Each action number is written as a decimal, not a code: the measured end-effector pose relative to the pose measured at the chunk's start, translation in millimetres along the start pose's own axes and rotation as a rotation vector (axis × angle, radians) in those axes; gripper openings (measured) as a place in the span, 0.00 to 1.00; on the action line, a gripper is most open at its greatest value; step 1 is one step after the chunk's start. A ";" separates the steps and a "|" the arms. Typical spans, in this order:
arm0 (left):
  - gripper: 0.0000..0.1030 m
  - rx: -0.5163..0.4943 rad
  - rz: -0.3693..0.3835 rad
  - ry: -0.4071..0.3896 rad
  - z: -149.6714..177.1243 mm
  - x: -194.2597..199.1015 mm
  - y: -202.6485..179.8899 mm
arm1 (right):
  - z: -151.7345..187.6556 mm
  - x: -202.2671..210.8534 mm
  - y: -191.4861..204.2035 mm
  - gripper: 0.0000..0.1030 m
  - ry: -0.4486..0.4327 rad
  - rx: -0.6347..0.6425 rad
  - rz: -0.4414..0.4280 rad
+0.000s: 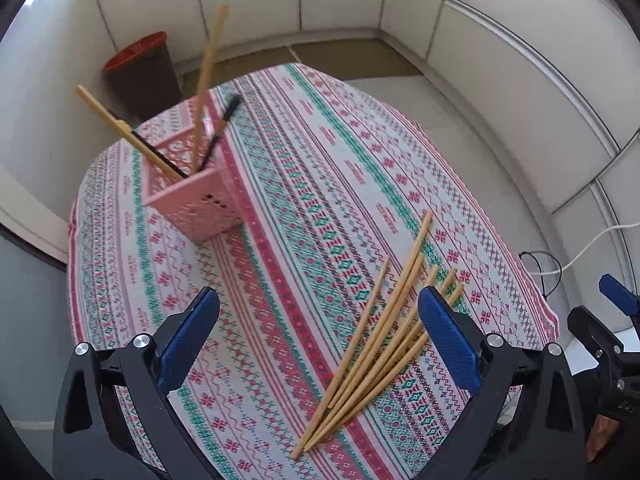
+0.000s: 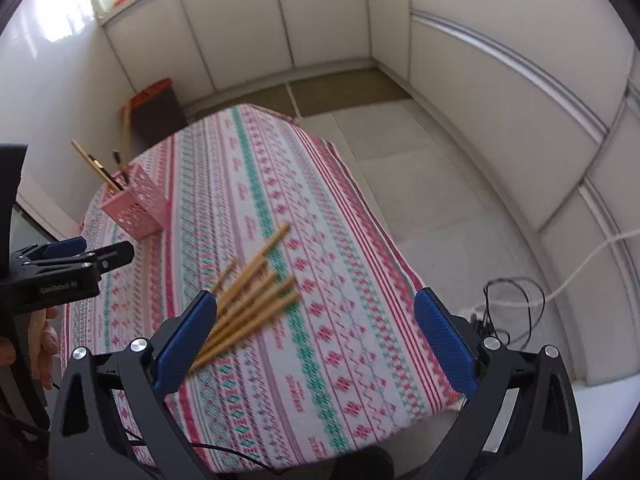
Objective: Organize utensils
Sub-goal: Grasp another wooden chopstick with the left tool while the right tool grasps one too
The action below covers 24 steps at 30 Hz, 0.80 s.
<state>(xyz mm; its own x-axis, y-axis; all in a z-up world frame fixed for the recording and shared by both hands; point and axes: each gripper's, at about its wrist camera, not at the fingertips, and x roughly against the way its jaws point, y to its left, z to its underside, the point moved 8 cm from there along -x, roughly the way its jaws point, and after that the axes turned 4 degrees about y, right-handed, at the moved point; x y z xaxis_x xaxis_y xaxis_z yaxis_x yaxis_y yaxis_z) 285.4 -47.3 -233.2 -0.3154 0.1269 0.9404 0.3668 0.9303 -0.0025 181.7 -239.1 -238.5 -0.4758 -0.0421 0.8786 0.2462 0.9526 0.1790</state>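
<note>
A pink lattice holder point(image 1: 192, 196) stands on the patterned tablecloth point(image 1: 304, 208) at the far left, with wooden chopsticks point(image 1: 204, 80) and a black utensil point(image 1: 224, 124) upright in it. Several wooden chopsticks point(image 1: 380, 340) lie fanned on the cloth near the right front. My left gripper point(image 1: 320, 320) is open and empty above the cloth, its right finger point(image 1: 448, 336) over the loose chopsticks. My right gripper point(image 2: 316, 328) is open and empty; the loose chopsticks point(image 2: 252, 296) lie beside its left finger point(image 2: 184, 340). The holder point(image 2: 134, 208) shows far left there.
A dark bin with a red liner point(image 1: 140, 68) stands on the floor beyond the table. White cabinet walls surround the area. Cables point(image 2: 516, 304) lie on the tiled floor to the right. The left gripper's body point(image 2: 60, 272) shows at the right wrist view's left edge.
</note>
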 end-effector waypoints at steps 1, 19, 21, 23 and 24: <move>0.93 -0.019 0.003 0.022 1.7 -9.4 -7.0 | 7.7 -10.0 -11.9 0.93 0.037 -0.030 -0.012; 0.39 -0.010 0.052 0.265 0.6 -118.3 -34.8 | 37.5 -48.1 -56.5 0.93 0.198 -0.319 -0.282; 0.30 -0.038 0.037 0.270 -0.9 -122.9 -41.5 | 37.1 -50.3 -57.0 0.93 0.199 -0.323 -0.282; 0.29 -0.072 0.009 0.266 -1.9 -127.6 -47.1 | 37.4 -51.6 -56.1 0.93 0.201 -0.319 -0.277; 0.25 -0.082 0.004 0.264 -3.0 -128.8 -49.5 | 37.2 -51.9 -55.4 0.93 0.199 -0.316 -0.272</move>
<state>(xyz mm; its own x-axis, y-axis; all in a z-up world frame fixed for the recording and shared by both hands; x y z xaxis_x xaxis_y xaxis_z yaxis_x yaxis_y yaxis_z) 310.5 -110.7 -353.2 -0.0790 0.0261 0.9965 0.4406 0.8976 0.0114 161.3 -278.4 -310.5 -0.3950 -0.3647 0.8432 0.3946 0.7616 0.5142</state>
